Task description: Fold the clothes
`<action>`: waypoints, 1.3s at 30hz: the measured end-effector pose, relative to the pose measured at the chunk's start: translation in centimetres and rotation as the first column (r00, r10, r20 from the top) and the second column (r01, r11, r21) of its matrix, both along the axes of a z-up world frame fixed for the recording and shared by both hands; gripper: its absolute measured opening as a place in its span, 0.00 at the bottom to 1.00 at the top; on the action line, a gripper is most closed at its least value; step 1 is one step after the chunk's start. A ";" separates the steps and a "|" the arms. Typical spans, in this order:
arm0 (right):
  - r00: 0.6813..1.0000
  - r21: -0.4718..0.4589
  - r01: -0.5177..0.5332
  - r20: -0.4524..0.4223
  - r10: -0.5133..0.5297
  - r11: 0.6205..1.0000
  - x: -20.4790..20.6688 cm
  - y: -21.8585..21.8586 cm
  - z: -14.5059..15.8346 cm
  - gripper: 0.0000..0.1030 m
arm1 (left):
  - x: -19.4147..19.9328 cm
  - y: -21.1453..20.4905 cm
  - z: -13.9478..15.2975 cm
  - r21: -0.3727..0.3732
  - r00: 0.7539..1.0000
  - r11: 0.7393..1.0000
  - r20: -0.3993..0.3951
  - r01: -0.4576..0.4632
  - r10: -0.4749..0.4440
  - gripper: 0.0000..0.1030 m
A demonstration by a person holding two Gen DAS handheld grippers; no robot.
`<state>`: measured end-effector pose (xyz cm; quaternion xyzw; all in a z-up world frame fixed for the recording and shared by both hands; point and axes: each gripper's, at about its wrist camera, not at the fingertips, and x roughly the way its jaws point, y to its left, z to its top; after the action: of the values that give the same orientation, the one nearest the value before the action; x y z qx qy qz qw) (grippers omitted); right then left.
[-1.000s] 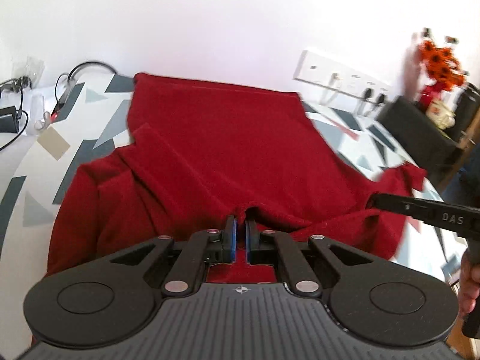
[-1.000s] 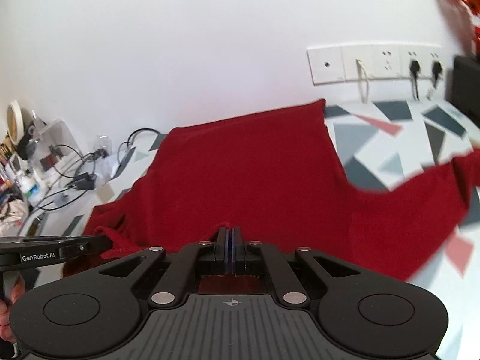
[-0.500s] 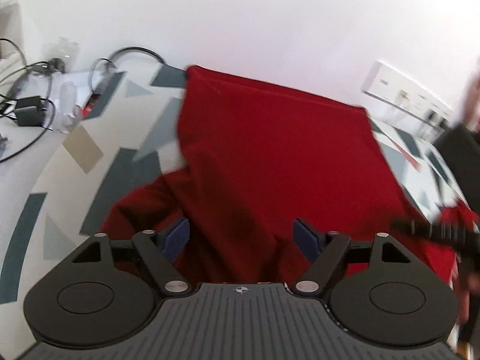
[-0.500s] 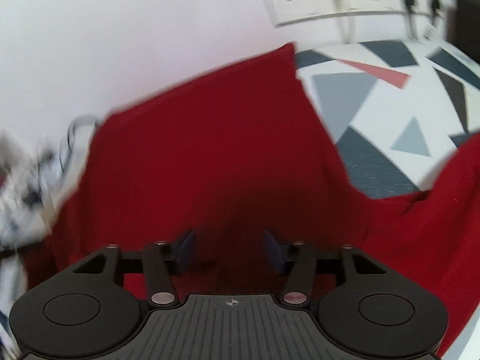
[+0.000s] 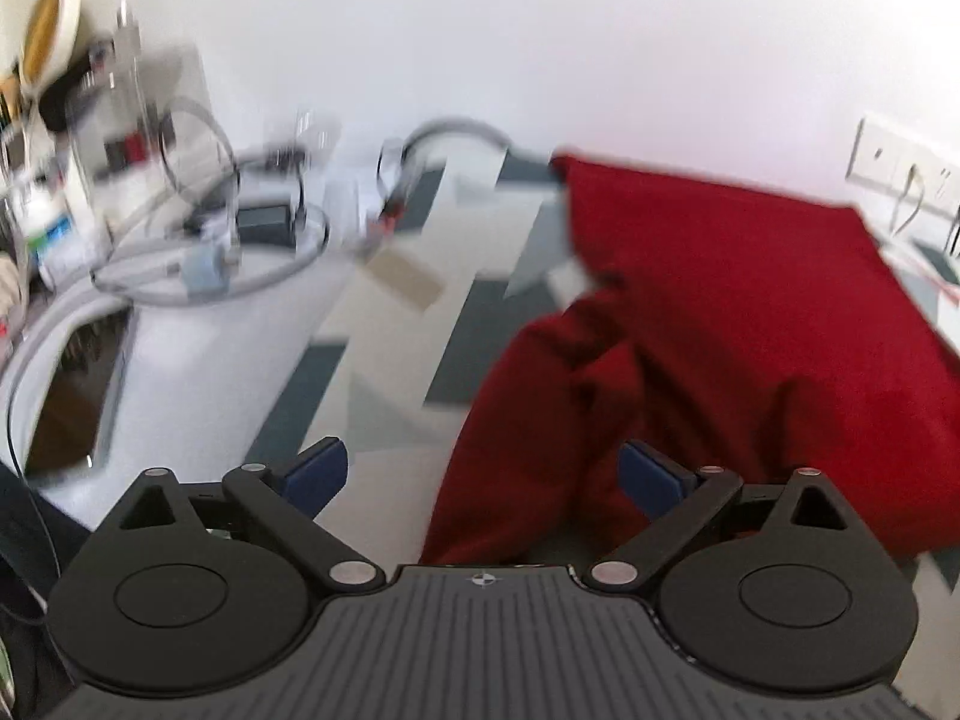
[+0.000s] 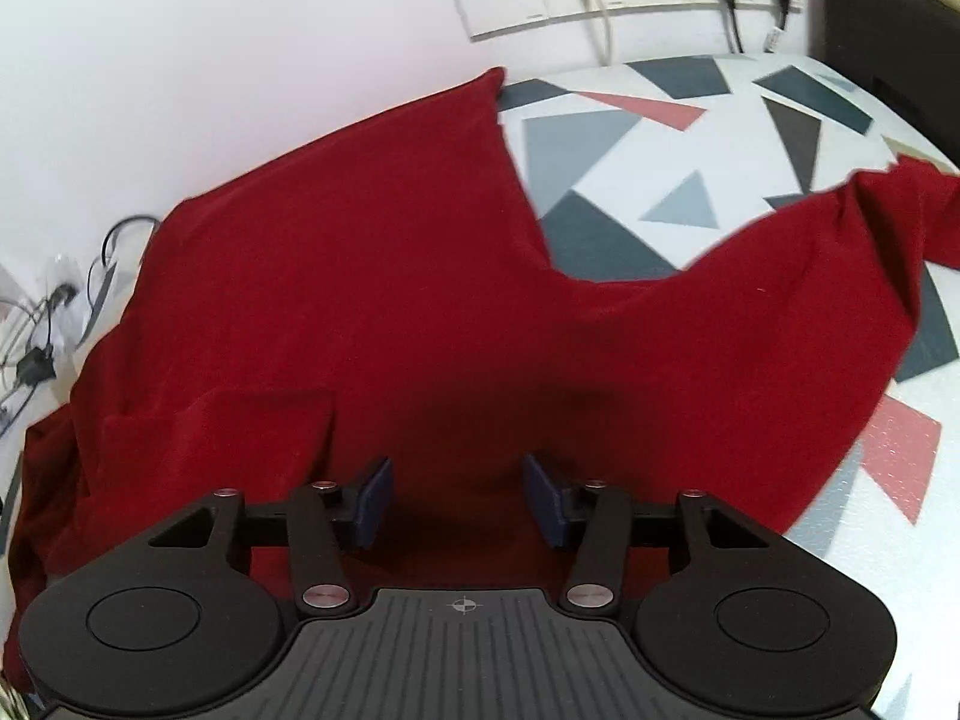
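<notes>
**Both grippers have let go; the fold is only begun**

A second ago both grippers were pinched on the near edge of the red garment; now each has released it, and the left one has swung away toward the cluttered end of the desk.

The left gripper [image 5: 483, 474] has its jaws still opening, almost as wide as they go. Nothing is pinched: the pads stand apart, with bare desk [image 5: 384, 360] and the edge of the garment [image 5: 750, 312] under the gap. The right gripper [image 6: 459, 498] is about half open and holds nothing; the cloth lies below and between its pads, but they do not press on it.

The garment [image 6: 372, 276] lies spread on the patterned desk, its far edge against the wall. One sleeve [image 6: 840, 276] is stretched out to the right side. At the left the cloth is bunched [image 5: 552, 396] and a flap [image 6: 216, 432] lies doubled over.

As I judge it, the garment is laid out but not yet neat. The sleeves must still be brought in, the left side smoothed, and the body folded.
</notes>
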<state>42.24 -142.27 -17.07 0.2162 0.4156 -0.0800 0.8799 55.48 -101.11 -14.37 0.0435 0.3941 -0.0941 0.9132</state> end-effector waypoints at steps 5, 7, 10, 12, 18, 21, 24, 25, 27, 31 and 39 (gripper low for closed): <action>1.000 0.046 0.006 0.016 -0.007 0.999 1.3 1.2 0.0 0.50 | 1.9 0.2 -1.8 0.089 0.995 0.992 -0.060 0.084 -0.079 0.91; 1.000 0.044 -0.004 0.014 0.003 0.999 1.4 1.8 -0.1 0.50 | 1.9 0.0 -2.3 0.116 0.988 0.984 -0.089 0.135 -0.125 0.86; 1.000 0.033 -0.025 0.001 0.025 0.999 1.3 2.4 -0.3 0.51 | 0.9 -0.1 -3.2 0.142 0.977 0.972 -0.126 0.190 -0.173 0.63; 1.000 0.022 -0.025 0.002 0.025 0.999 1.0 2.7 -0.5 0.51 | 0.2 0.2 -3.4 0.117 0.973 0.973 -0.143 0.197 -0.180 0.10; 1.000 0.000 -0.007 -0.014 0.007 1.000 0.2 4.0 0.2 0.51 | -2.6 5.5 0.6 -0.002 0.984 0.984 0.007 -0.180 0.180 0.07; 1.000 0.010 0.010 -0.008 -0.010 1.000 0.0 4.7 0.4 0.55 | -5.1 9.0 3.4 -0.071 0.923 0.929 0.107 -0.364 0.370 0.07; 0.999 0.014 0.045 -0.010 -0.045 0.999 -0.1 5.1 0.2 0.56 | -6.2 10.3 4.4 -0.050 0.907 0.916 0.131 -0.398 0.401 0.07; 0.998 0.012 0.056 -0.012 -0.056 0.998 -0.1 5.2 0.2 0.56 | -6.3 10.5 4.4 -0.038 0.909 0.919 0.132 -0.393 0.395 0.07; 0.998 0.009 0.068 -0.008 -0.068 0.998 -0.3 5.5 0.3 0.56 | -6.0 10.8 4.4 -0.030 0.913 0.922 0.133 -0.385 0.386 0.07; 0.998 0.005 0.053 0.017 -0.054 0.999 -1.0 6.2 0.9 0.58 | -4.5 11.1 4.4 -0.012 0.919 0.930 0.153 -0.366 0.364 0.10; 0.996 -0.049 -0.055 0.063 0.058 0.997 -3.1 9.3 2.0 0.64 | -2.9 10.0 5.4 -0.016 0.916 0.922 0.101 -0.388 0.387 0.63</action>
<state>39.15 -133.00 -15.06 0.1859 0.3910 -0.0576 0.8996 52.62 -91.08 -8.97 -0.0288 0.3477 0.0918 0.9327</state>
